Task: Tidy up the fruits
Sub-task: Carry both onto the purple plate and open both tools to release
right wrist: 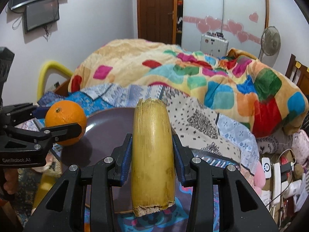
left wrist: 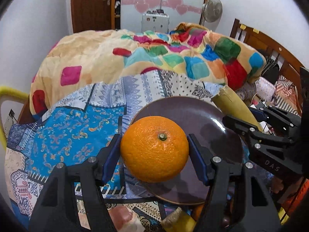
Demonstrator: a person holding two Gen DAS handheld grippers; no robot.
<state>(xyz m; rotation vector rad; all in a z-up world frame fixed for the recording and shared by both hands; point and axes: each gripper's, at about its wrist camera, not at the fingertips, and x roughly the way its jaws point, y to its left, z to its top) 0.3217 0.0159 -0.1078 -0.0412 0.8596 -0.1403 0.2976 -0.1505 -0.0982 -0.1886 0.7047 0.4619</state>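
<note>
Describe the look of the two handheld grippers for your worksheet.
Both the left gripper and right gripper are black plastic frames with silver bolt heads and blue ribbed finger pads. The left's side carries white "GenRobot.AI" lettering.

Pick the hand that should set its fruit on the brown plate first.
Left, probably. Its gripper holds the orange directly over the plate. The right gripper holds the sugarcane piece nearer the plate's right edge, partly over the bedsheet.
</note>
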